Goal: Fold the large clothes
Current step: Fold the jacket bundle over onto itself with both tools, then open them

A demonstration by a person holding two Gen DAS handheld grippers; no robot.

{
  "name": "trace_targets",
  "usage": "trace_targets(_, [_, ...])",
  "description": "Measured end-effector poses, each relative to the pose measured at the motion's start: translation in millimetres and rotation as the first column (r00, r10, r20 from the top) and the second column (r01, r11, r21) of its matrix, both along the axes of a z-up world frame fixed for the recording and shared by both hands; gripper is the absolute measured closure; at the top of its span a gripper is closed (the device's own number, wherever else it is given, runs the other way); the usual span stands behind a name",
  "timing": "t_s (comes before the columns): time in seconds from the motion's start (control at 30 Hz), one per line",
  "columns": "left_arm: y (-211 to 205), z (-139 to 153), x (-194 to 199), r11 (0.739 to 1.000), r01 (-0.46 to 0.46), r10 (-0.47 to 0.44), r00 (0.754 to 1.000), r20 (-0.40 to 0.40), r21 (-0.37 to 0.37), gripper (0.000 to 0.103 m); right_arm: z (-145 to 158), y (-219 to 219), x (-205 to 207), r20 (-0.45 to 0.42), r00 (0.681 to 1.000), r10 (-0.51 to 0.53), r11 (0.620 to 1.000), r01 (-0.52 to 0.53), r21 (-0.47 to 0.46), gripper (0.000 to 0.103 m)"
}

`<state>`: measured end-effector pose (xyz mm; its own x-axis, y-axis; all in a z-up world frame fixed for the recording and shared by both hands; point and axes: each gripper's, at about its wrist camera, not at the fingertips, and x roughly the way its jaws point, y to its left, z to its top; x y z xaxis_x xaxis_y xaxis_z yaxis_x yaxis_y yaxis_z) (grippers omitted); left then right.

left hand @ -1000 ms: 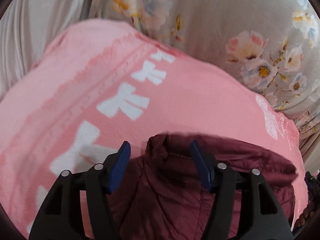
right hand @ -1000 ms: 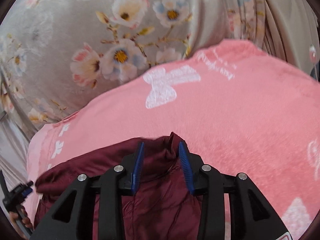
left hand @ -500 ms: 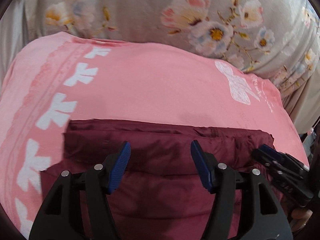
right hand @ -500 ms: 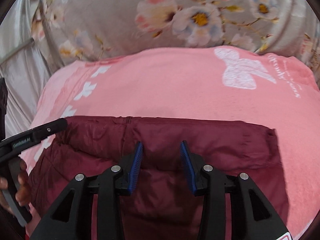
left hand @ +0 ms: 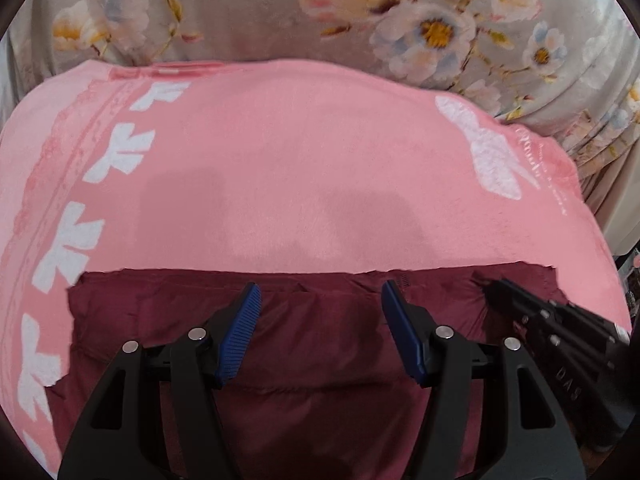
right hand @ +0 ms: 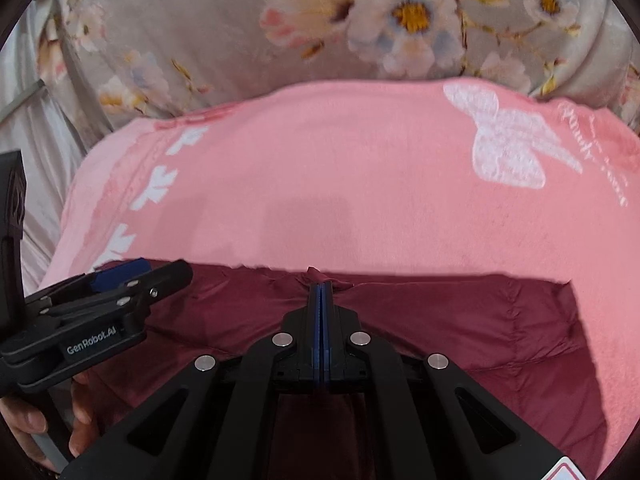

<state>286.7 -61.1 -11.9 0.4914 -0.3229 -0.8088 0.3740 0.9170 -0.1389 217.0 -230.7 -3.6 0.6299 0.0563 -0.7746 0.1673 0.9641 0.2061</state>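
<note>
- A dark red puffy jacket point(left hand: 320, 360) is lying flat on a pink blanket point(left hand: 300, 168) with white bows. The blanket is lying on a flowery sheet point(left hand: 240, 12).
- The jacket's far edge is making a long, mostly straight line across the blanket.
- The right gripper point(right hand: 320, 292) is sitting at that far edge. Its jaws have just been closing and are now pressed together, with a tiny bump of red cloth poking out at the tip. It looks like it is pinching only a thin bit of the jacket.
- The left gripper point(left hand: 320, 300) is hanging over the same edge, near the other one. Its blue fingers point(left hand: 240, 332) are standing apart. The red cloth is showing under them, but they are not squeezing it.
- I think the person is getting ready to lift this edge and fold it over.
- What could go wrong: the right pinch is so small that the slippery cloth may be sliding out when it goes up.
- If only one side is holding, the jacket may be lifting crooked and the fold may come out bunched.
- The pink blanket is soft, so a low grab could be catching it too.
</note>
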Motion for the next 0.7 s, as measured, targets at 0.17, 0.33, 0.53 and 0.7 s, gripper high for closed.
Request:
trace_targets(0.17, [-3.3, -31.2, 7.1, 1.000, -0.016, 0.017, 0.999, -0.029, 0.017, 0.043, -32.3, -6.3, 5.5, -0.050, 0.999, -0.014, 0.999, 0.017, 0.046, 0.103])
trace_targets(0.33, [-6.1, -44.0, 8.9, 0.999, -0.024, 0.024, 1.000, -0.011, 0.030, 0.041, -46.3, -8.4, 10.4, -0.073, 0.997, -0.006, 0.997, 0.012, 0.079, 0.103])
trace_targets(0.53, [-12.6, -49.9, 7.3, 0.998, -0.027, 0.026, 0.999, 0.031, 0.060, 0.039, -51.0, 1.0, 9.8, -0.058, 0.998, 0.000, 1.000, 0.001, 0.023, 0.103])
trace_targets(0.7, [-13.3, -52.2, 8.5, 0.998, -0.028, 0.025, 0.999, 0.037, 0.063, 0.038, -51.9, 0.3, 9.2, -0.049, 0.999, -0.001, 1.000, 0.001, 0.013, 0.103])
